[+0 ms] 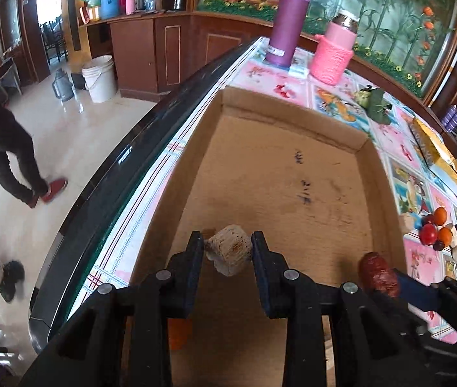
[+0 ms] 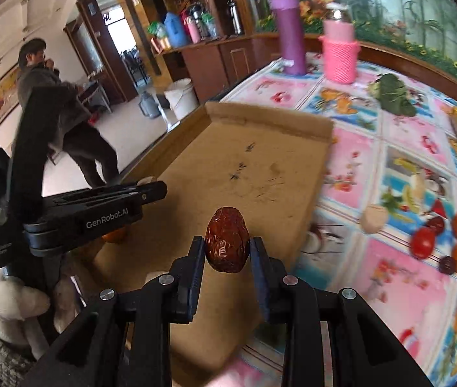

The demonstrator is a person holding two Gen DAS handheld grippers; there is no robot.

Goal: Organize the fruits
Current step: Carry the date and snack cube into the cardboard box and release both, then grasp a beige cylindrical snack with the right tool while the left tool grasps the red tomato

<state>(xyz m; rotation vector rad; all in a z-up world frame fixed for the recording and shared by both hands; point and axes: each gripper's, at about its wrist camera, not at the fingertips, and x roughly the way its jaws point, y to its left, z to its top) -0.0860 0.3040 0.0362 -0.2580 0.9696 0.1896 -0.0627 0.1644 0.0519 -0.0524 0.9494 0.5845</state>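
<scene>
My left gripper [image 1: 227, 245] is shut on a pale, beige lumpy fruit [image 1: 229, 252] and holds it over the near part of a shallow cardboard tray [image 1: 293, 119]. My right gripper [image 2: 227, 247] is shut on a wrinkled dark red date [image 2: 227, 239] and holds it over the tray's [image 2: 270, 119] near right part. The date also shows in the left wrist view [image 1: 378, 274]. An orange fruit [image 2: 115, 235] lies in the tray under the left gripper [image 2: 151, 190]. A pile of fruits [image 2: 444, 242] lies on the tablecloth to the right, also in the left wrist view [image 1: 438, 229].
A purple flask [image 2: 288, 32] and a pink knitted bottle [image 2: 339, 48] stand at the table's far end. A green leaf bundle [image 2: 392, 93] and a yellow packet [image 1: 438, 154] lie on the right. People stand on the floor to the left [image 1: 5, 148].
</scene>
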